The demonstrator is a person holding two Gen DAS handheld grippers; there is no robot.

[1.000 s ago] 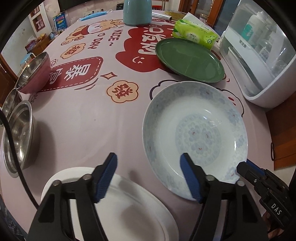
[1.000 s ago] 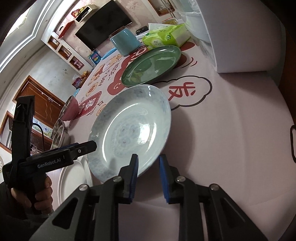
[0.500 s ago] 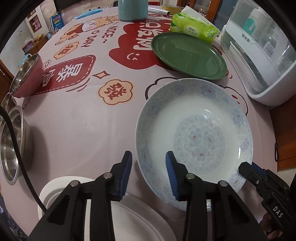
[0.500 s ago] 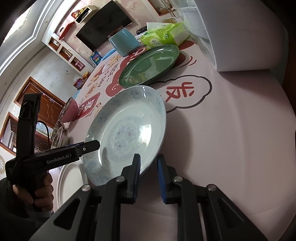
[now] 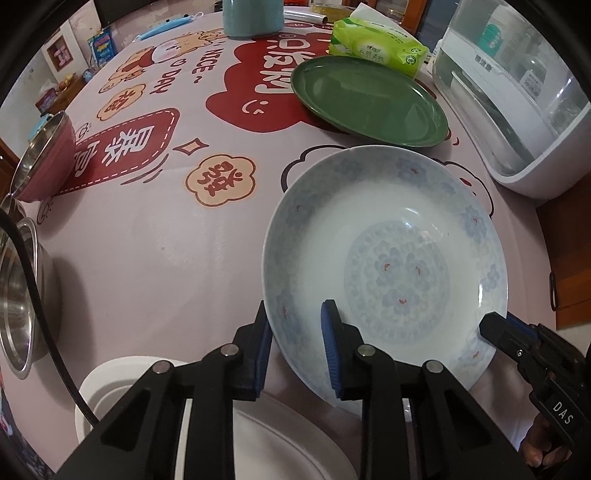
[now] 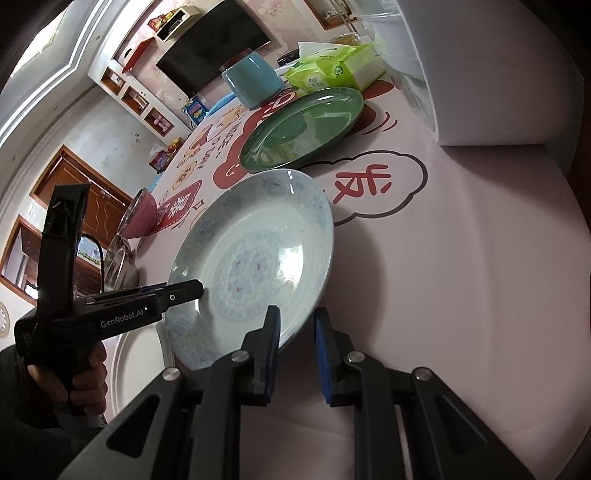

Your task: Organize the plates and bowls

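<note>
Porcelain, pale blue with a floral pattern, forms the deep plate (image 5: 384,258) at the centre of both views. It lies over the pink printed tablecloth (image 5: 147,240), its near side tipped up and overlapping the white plate (image 5: 258,443) that sits at the table's near edge. The left gripper (image 5: 297,350) has just been closing on this plate's near-left rim: one blue pad lies against the outside wall, the other inside the bowl, so the rim is pinched between them. The right gripper (image 6: 295,350) grips the near-right rim in the same manner, its pads narrowly spaced with the plate's edge passing between them; in the left wrist view its black tip (image 5: 498,330) meets the rim. A person's hand (image 6: 79,387) holds the left gripper's handle. Beyond the blue plate, close to its far rim, rests a green plate (image 5: 369,99), with a green tissue pack (image 5: 376,46) and a teal container (image 5: 253,16) behind it. A pink bowl (image 5: 48,158) and steel bowls (image 5: 22,295) stand at the left edge of the table. A white appliance (image 5: 517,110) occupies the right side.
</note>
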